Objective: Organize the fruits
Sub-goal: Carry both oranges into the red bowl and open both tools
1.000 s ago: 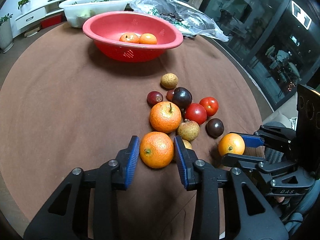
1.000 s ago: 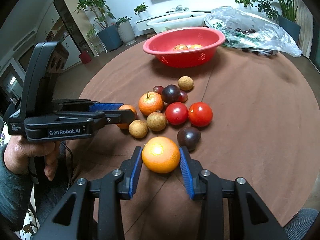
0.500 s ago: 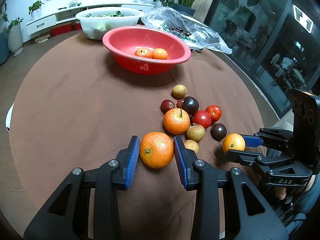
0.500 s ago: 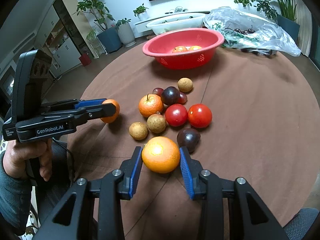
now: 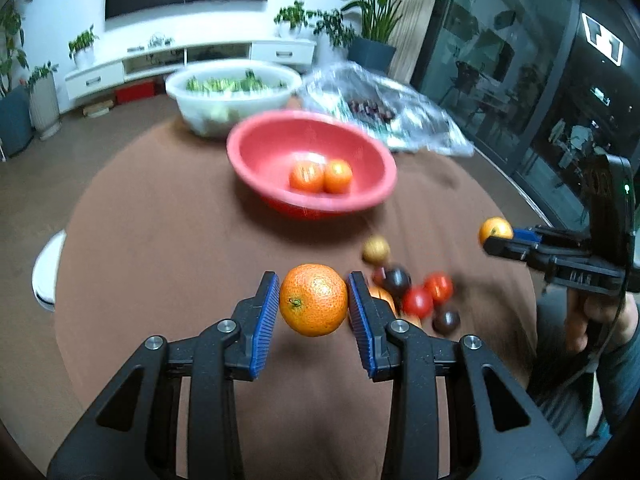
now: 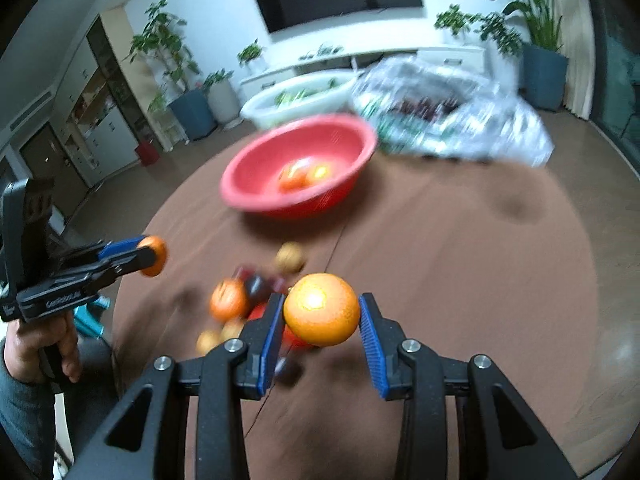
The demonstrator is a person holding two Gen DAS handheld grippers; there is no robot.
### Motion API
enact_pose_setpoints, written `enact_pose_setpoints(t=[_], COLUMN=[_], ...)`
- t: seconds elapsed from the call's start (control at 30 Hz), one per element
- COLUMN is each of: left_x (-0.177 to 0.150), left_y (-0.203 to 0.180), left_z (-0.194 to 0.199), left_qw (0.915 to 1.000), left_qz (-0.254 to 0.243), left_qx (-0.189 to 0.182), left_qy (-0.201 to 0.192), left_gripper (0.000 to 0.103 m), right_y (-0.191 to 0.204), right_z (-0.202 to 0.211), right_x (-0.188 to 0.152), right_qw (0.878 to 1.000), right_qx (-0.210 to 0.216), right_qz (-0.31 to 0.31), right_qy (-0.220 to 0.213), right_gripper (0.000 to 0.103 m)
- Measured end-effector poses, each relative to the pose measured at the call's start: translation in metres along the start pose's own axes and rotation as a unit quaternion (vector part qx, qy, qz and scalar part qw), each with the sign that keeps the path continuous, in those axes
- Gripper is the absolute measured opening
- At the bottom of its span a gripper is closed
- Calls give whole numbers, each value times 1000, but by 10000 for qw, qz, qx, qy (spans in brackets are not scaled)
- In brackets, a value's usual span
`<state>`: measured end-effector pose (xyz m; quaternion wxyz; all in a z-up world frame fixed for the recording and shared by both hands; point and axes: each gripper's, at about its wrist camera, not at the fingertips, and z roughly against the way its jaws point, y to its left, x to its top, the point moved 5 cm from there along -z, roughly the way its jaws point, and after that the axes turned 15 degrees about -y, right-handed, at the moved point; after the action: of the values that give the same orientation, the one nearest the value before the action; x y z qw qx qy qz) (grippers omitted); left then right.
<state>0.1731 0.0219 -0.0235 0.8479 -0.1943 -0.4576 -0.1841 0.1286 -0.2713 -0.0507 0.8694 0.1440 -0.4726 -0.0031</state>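
Both tongs have risen off the counter [image 5: 160, 240] since a second ago, each carrying its orange clear of the brown cloth toward the far red bowl [image 5: 256, 136]. Left tongs [image 5: 313, 305] grip one orange [image 5: 313, 305]; right tongs [image 6: 321, 312] grip another orange [image 6: 321, 309]. Two oranges already lie in the bowl, so these likely join them; the loose fruit pile [image 5: 416, 296] remains on the near right.
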Motion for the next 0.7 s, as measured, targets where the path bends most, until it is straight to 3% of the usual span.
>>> enact_pose_setpoints(t=[0.23,0.37,0.7], left_x=[69,88,74], left_y=[9,13,21], left_z=[-44,-92,-158], left_qw=[9989,9967,9953], left_qz=[-333,-665,-758], left_qx=[160,432,565], left_qy=[-304,-175,223], left_gripper=[33,33,33], right_y=[-12,0,5], right_z=[-26,-74,-179], right_x=[81,108,102], right_qw=[9989,9987,9978], right_qx=[4,267,333], right_qz=[231,372,119], right_qy=[-413,-217,554], right_gripper=[40,40,40])
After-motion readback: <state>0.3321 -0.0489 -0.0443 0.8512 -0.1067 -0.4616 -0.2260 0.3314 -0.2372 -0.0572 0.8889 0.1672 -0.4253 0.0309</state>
